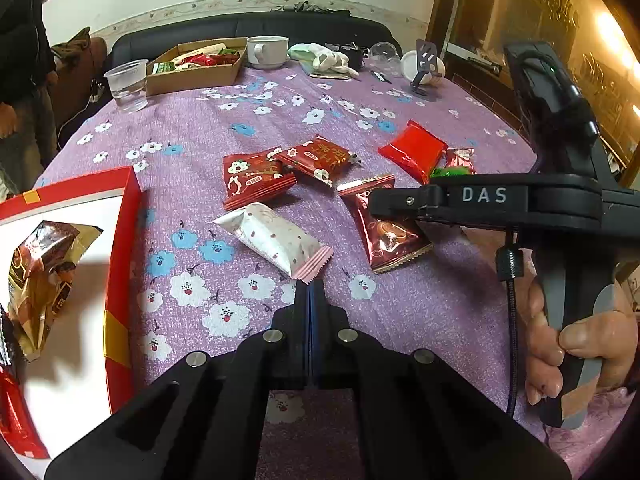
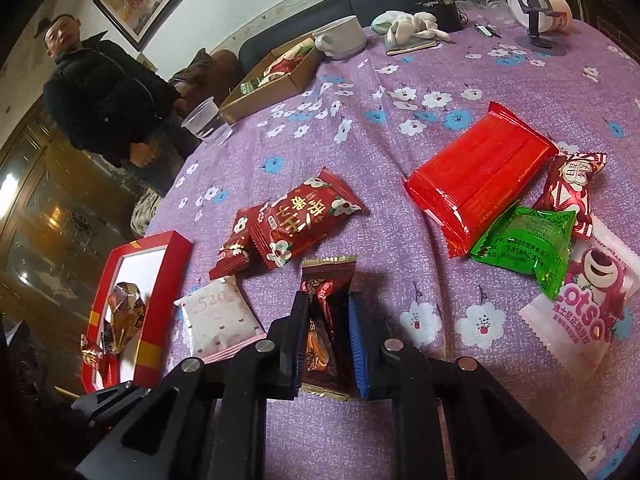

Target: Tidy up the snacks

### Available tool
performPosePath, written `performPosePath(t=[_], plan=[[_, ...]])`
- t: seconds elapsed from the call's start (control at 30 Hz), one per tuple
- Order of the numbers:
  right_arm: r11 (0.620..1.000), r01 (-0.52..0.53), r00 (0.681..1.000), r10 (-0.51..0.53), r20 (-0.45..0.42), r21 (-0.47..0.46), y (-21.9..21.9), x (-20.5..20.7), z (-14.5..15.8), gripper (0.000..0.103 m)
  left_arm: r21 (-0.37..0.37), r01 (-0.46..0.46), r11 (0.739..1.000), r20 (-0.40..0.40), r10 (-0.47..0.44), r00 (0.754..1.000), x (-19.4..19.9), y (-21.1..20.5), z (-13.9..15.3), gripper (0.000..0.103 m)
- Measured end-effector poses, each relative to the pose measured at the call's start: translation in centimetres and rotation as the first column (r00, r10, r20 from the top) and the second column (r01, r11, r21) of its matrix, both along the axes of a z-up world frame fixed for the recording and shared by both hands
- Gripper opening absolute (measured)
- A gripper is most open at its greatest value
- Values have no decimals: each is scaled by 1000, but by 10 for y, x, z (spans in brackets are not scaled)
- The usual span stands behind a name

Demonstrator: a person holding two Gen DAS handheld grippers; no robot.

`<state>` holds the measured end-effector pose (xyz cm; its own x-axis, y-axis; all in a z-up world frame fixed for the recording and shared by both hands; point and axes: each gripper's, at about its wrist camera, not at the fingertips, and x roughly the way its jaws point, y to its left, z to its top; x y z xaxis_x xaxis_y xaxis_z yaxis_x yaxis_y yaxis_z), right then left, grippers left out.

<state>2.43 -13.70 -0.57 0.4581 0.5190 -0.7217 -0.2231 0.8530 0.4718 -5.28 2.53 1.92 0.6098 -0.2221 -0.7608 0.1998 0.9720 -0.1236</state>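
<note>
My left gripper (image 1: 310, 286) is shut, its tips pinching the pink crimped end of a white dotted packet (image 1: 276, 240) that lies on the purple flowered cloth. My right gripper (image 2: 327, 298) is shut on a dark brown and red packet (image 2: 328, 276), one finger on each side of it. In the left wrist view the right gripper (image 1: 384, 204) reaches in from the right over that packet (image 1: 384, 240). A red box (image 1: 120, 248) with a white inside sits at the left and holds a gold-brown packet (image 1: 44, 264). Two red packets (image 1: 256, 178) lie mid-table.
A big red pack (image 2: 480, 184), a green packet (image 2: 528, 244), a small red one (image 2: 572, 192) and a pink Lotso packet (image 2: 588, 296) lie at the right. Farther back stand a cardboard box (image 1: 192, 68), plastic cup (image 1: 128, 86), white mug (image 1: 267, 52) and phone stand (image 1: 424, 76). A person (image 2: 100, 96) stands beyond the table's left edge.
</note>
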Motion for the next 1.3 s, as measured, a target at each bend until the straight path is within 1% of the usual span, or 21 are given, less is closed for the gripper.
performPosePath(t=[0.17, 0.33, 0.4, 0.47, 0.53, 0.57, 0.67, 0.73, 0.83, 0.87, 0.9, 0.93, 1.0, 1.07, 1.13, 1.17, 1.2, 1.23, 1.3], plan=[[997, 15, 1000, -16, 7, 72, -8, 1, 3, 18, -40, -11, 999, -5, 11, 1000, 1, 7, 0, 0], [986, 26, 1000, -26, -5, 166, -15, 5, -1, 18, -53, 21, 998, 33, -19, 999, -5, 4, 5, 0], [979, 31, 999, -32, 2, 199, -19, 5, 0, 18, -61, 40, 997, 47, -37, 998, -6, 3, 7, 0], [974, 33, 999, -41, 32, 225, -22, 4, 4, 18, -77, 64, 995, 72, -59, 996, -10, 3, 11, 0], [967, 27, 996, -49, 78, 255, -24, 1, 10, 18, -86, 83, 993, 101, -75, 992, -15, 2, 14, 0], [963, 21, 992, -54, 115, 270, -25, -2, 14, 18, -89, 96, 991, 120, -85, 989, -18, 1, 17, 0], [964, 18, 977, -73, 201, 265, -26, -8, 25, 18, -93, 135, 986, 181, -117, 976, -27, -2, 24, 0], [965, 30, 970, -91, 225, 262, -27, -10, 27, 18, -95, 166, 982, 225, -141, 964, -33, -3, 29, 0], [968, 52, 973, -105, 204, 247, -28, -7, 21, 18, -106, 183, 977, 279, -147, 949, -41, 0, 36, 0], [969, 59, 974, -109, 200, 240, -29, -7, 20, 19, -108, 188, 976, 290, -150, 945, -42, 0, 37, 0], [970, 68, 972, -117, 204, 232, -29, -7, 20, 22, -108, 191, 976, 296, -152, 943, -43, 0, 38, 0], [970, 71, 971, -121, 208, 232, -30, -8, 20, 22, -105, 187, 977, 306, -148, 941, -45, 0, 39, 0], [965, 81, 970, -134, 205, 248, -34, -11, 20, 22, -112, 194, 975, 326, -148, 934, -49, 2, 42, 0], [956, 81, 975, -135, 179, 283, -39, -13, 17, 22, -119, 194, 974, 336, -144, 931, -50, 3, 43, 0], [953, 95, 977, -144, 155, 289, -42, -15, 13, 24, -132, 198, 971, 328, -145, 933, -48, 4, 43, 4], [952, 97, 979, -144, 146, 289, -43, -18, 12, 27, -138, 198, 970, 323, -145, 935, -47, 5, 43, 5], [954, 98, 980, -143, 141, 285, -42, -19, 12, 28, -144, 200, 969, 319, -146, 937, -46, 6, 42, 9], [957, 101, 980, -143, 137, 271, -41, -21, 12, 29, -153, 204, 967, 314, -148, 938, -45, 7, 42, 13], [965, 98, 982, -133, 131, 244, -37, -26, 13, 35, -166, 207, 964, 315, -147, 938, -45, 8, 41, 15]])
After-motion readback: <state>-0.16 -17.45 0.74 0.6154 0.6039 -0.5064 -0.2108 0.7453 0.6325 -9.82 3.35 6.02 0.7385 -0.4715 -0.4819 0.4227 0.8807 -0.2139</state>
